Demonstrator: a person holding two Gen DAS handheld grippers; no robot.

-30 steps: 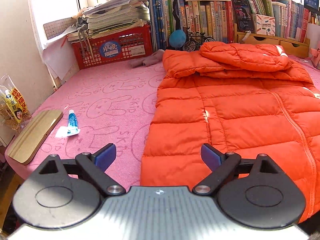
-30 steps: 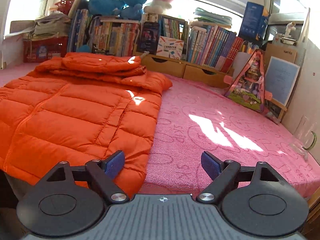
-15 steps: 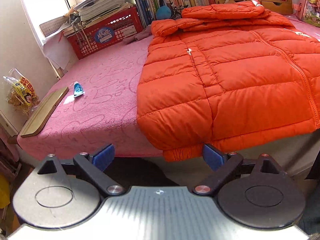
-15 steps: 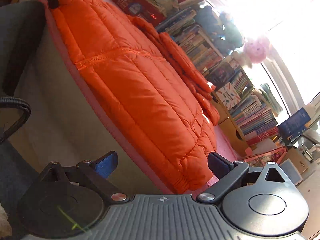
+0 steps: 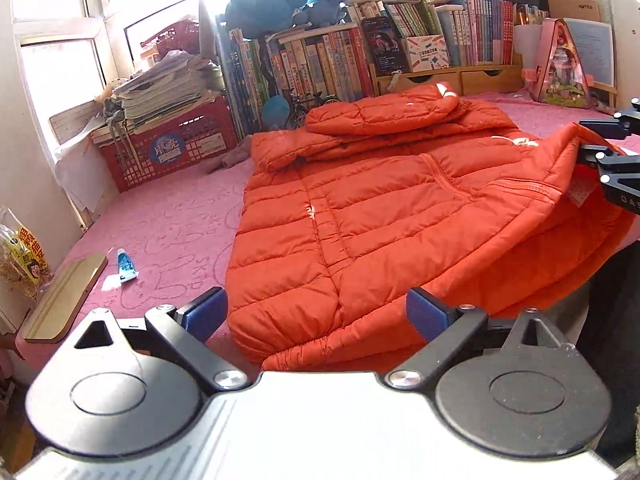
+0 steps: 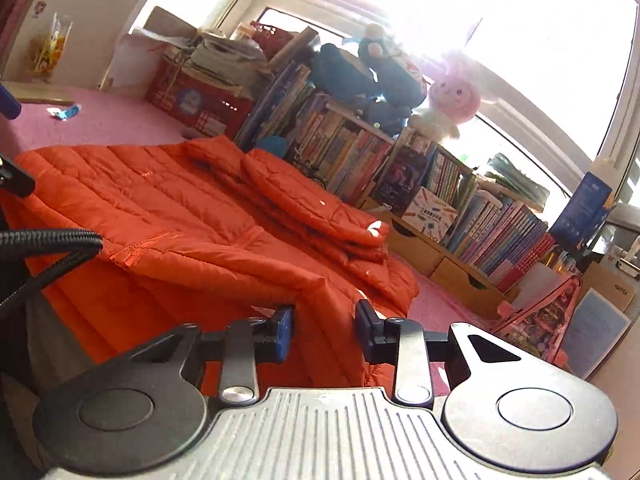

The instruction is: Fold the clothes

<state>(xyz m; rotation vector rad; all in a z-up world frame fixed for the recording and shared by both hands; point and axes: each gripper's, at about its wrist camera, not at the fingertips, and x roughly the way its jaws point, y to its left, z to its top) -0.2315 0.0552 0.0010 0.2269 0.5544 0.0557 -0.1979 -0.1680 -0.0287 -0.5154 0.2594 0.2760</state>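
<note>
Right gripper (image 6: pixel 323 330): I'm closing on the orange puffer jacket (image 5: pixel 360 216) hem corner — lifted for folding.
Left gripper (image 5: pixel 316 314): wide, empty — straddling the near hem.

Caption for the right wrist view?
Right gripper jaws closing on the orange jacket's lifted corner above the pink bedspread.

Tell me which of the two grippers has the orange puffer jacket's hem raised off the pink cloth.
The right gripper: its jaws are closing on the orange puffer jacket at the raised corner. The left gripper is open, with the hem lying flat before it.
</note>
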